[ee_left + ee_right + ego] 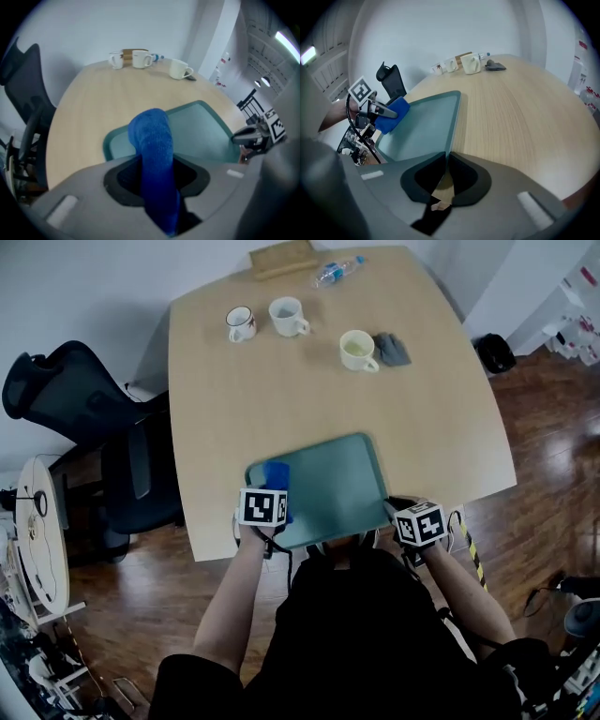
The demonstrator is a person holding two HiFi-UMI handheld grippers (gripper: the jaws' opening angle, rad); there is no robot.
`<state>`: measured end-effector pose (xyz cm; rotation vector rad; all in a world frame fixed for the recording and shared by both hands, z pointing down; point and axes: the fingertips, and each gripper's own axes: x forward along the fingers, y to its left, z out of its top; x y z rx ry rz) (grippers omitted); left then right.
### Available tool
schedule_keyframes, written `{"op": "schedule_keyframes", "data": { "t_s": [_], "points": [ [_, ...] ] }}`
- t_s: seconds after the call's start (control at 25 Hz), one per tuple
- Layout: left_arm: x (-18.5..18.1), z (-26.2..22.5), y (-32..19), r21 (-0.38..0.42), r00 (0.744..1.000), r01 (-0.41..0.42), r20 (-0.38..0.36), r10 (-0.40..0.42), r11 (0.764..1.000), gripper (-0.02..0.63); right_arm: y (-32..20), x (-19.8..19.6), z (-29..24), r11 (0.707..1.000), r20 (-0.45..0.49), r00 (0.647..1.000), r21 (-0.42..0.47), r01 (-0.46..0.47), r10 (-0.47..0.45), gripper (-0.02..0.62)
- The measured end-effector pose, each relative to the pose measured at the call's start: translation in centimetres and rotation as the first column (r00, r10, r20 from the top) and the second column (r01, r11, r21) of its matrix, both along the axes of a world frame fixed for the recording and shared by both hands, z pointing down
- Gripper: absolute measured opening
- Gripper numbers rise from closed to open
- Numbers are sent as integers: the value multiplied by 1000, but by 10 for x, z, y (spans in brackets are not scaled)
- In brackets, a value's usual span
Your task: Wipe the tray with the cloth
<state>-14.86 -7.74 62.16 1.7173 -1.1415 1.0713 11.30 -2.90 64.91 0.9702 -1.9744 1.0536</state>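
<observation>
plainly, the blue cloth (152, 140) sat pinched between the jaws of the left gripper (157, 176), running up through the gap and bulging past the tips in a rounded fold. that fold lay on the near left corner of the teal tray (342, 479), touching its floor just inside the rim. the right gripper (445, 161) had its jaws drawn narrow at the tray's near right edge (only a thin slit showed between the pads). the rim seemed to run into that slit, though the exact contact was hard to make out in the shadow there. the tray rested flat at the near edge of the pale wooden table (309, 399). well apart from it, at the far end, stood a patterned mug (241, 322), a white mug (287, 315) and a cream mug (357, 350). a crumpled grey rag (393, 349) lay just beside the cream one, and a plastic bottle (337, 270) lay on its side. a black office chair (66, 390) stood off the table's left side.
</observation>
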Motion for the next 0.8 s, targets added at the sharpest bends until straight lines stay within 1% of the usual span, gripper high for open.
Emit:
{"op": "schedule_keyframes", "data": {
  "t_s": [0.04, 0.12, 0.2, 0.24, 0.4, 0.6, 0.72, 0.8],
  "points": [
    [-20, 1, 7, 6, 1000, 25, 17, -25, 1000, 149, 0, 0, 1, 1000, 2, 1000, -2, -4, 4, 34],
    [-46, 3, 20, 15, 997, 79, 10, -79, 997, 150, -1, 0, 1, 1000, 2, 1000, -5, -9, 9, 34],
    [-55, 3, 25, 28, 993, 120, -23, -120, 992, 152, -2, -1, 2, 1000, -10, 1000, -3, -4, 4, 34],
    [-55, 3, 25, 32, 992, 125, -30, -125, 992, 152, -3, -2, 2, 1000, -20, 1000, -1, -2, 2, 34],
    [-45, 8, 24, 28, 996, 93, -8, -93, 995, 152, -3, -4, 2, 1000, -30, 999, 8, -16, 16, 34],
    [-36, 3, 16, 22, 998, 37, 59, -39, 999, 150, -4, -6, 1, 999, -41, 999, 36, -34, 36, 34],
    [-11, 4, 8, 10, 998, -10, 59, 9, 1000, 152, -5, -6, 0, 998, -36, 999, 49, -39, 41, 34],
    [17, 9, 1, 6, 995, -82, 63, 82, 997, 152, -3, -5, -2, 997, -25, 999, 54, -47, 49, 33]
  ]
}}
